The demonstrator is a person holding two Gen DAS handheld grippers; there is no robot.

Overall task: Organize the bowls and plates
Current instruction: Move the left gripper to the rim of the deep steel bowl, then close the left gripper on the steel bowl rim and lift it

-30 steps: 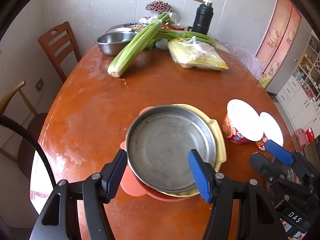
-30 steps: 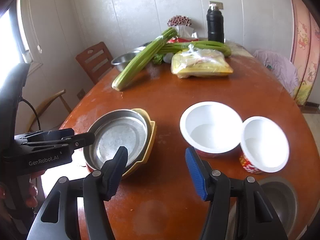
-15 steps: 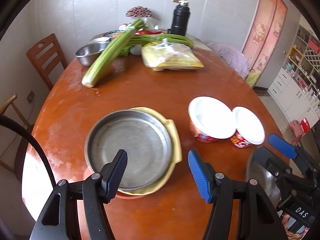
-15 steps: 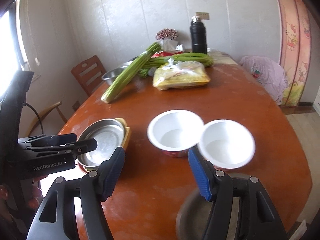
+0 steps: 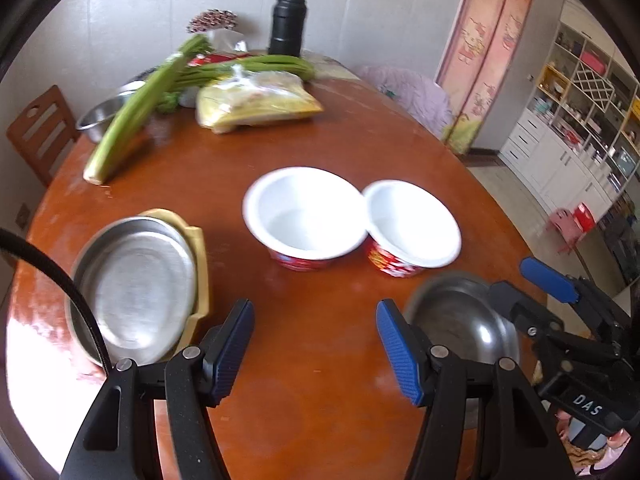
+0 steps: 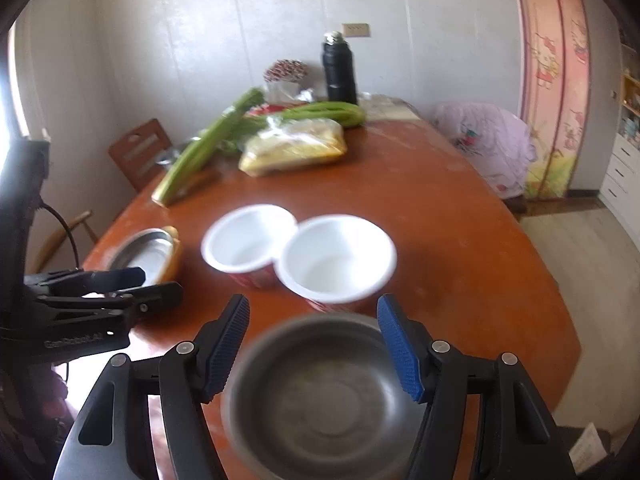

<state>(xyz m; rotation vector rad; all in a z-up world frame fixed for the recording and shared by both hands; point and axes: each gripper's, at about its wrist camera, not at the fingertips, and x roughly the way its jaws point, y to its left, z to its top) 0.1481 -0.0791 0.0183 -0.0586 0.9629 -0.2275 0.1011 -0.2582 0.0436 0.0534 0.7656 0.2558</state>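
Note:
A steel plate (image 5: pixel 136 288) lies on a yellow plate (image 5: pixel 199 264) at the table's left front; it also shows in the right wrist view (image 6: pixel 146 252). Two white paper bowls with red sides stand side by side mid-table, the left one (image 5: pixel 304 216) (image 6: pixel 248 238) and the right one (image 5: pixel 412 224) (image 6: pixel 336 258). A steel bowl (image 5: pixel 460 320) (image 6: pixel 320 396) sits at the front edge. My left gripper (image 5: pixel 316 344) is open and empty above bare table. My right gripper (image 6: pixel 314 344) is open, its fingers either side of the steel bowl's far rim.
At the far end lie celery stalks (image 5: pixel 136 116), a yellow plastic bag (image 5: pixel 256 104), a black flask (image 5: pixel 288 24) and a steel basin (image 5: pixel 104 116). A wooden chair (image 5: pixel 36 132) stands left. The brown round table's (image 5: pixel 320 380) edge is close at front and right.
Both grippers have swung right and pulled back. The plate stack has slid to the left of the views and the steel bowl has come between the right gripper's fingers.

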